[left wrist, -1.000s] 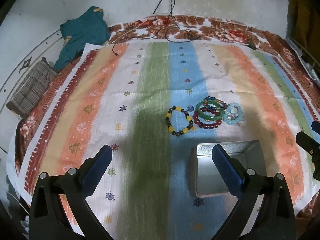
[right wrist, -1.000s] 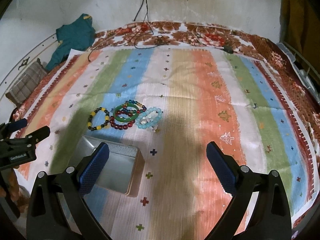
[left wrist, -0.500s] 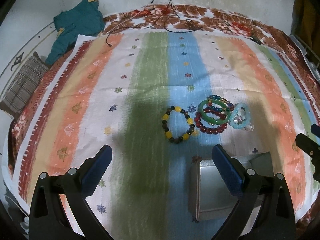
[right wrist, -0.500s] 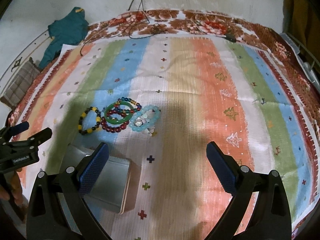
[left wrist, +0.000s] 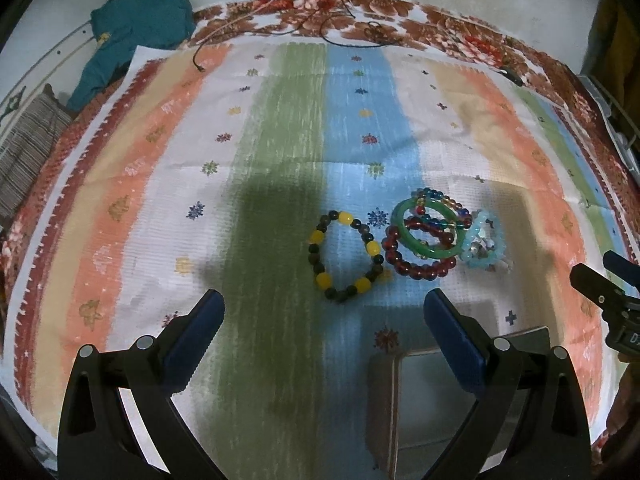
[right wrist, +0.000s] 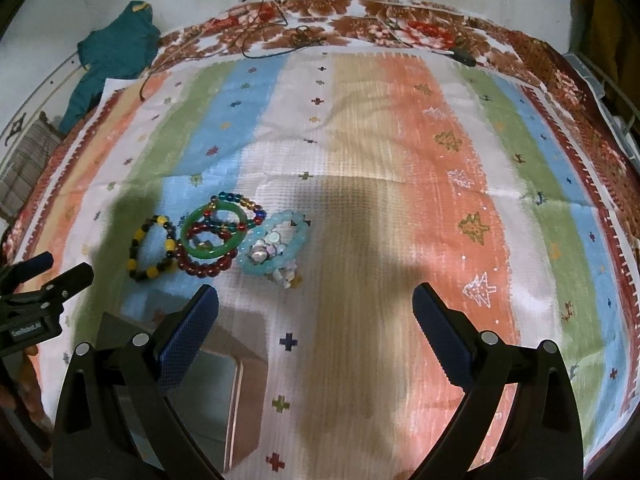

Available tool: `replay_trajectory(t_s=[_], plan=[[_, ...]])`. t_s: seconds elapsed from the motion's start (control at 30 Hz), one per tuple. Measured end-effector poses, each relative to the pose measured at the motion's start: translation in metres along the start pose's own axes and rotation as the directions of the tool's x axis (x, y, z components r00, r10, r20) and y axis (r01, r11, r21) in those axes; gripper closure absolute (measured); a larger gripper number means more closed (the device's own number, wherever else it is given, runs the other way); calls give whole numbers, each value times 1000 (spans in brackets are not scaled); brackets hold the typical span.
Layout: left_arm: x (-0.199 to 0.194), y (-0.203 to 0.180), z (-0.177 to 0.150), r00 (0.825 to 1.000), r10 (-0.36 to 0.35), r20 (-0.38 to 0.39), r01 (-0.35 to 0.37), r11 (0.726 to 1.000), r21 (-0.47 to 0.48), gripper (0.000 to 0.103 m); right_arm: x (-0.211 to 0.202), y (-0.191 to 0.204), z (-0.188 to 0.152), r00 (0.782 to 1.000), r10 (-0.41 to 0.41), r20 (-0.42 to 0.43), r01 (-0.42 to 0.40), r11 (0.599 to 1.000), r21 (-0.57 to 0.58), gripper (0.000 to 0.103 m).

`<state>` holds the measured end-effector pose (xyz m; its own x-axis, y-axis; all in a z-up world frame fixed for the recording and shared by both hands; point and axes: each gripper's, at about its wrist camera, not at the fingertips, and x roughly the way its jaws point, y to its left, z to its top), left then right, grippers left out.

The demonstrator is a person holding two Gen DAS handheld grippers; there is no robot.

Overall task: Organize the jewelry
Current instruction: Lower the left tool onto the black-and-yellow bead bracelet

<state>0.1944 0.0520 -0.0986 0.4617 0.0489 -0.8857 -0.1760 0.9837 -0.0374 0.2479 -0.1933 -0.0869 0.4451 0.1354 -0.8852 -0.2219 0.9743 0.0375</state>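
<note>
Several bracelets lie together on a striped cloth [left wrist: 280, 160]: a yellow-and-dark bead bracelet [left wrist: 344, 256], a dark red bead bracelet [left wrist: 416, 260], a green bangle [left wrist: 424, 228], a multicolour bead bracelet [left wrist: 444, 200] and a light blue bead bracelet [left wrist: 484, 244]. They also show in the right wrist view, the green bangle [right wrist: 212, 234] in the middle. An open metal tin [left wrist: 424, 404] sits nearer, partly behind my fingers. My left gripper [left wrist: 324, 320] is open and empty above the cloth. My right gripper [right wrist: 316, 312] is open and empty.
A teal garment [left wrist: 136, 36] and a striped cushion [left wrist: 24, 152] lie at the far left. Black cables [left wrist: 340, 20] trail along the floral bedspread by the wall. The right gripper shows at the left view's right edge [left wrist: 600, 284].
Both grippers have moved forward and lower toward the bracelets; the bracelets look larger and nearer, and the tin has slid toward the bottom of both views. Both stayed open.
</note>
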Motion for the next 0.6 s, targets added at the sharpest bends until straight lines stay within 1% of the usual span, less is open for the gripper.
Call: replay_trajectory(t_s=[0.17,0.4,0.6], plan=[[16,3,4,1000,10,-22,-10,1000,-1,6,18,0,7,1000,-11,-22,11,1000,4,5],[35,8,11,998,-18,-55,17,1000,-22,9,39,-1,14,999,-19,-50,19,1000,7,5],[53,6,16,996,-4,-84,3,1000,-4,16,56,0,21,997,-33,-72,34,999,7,6]])
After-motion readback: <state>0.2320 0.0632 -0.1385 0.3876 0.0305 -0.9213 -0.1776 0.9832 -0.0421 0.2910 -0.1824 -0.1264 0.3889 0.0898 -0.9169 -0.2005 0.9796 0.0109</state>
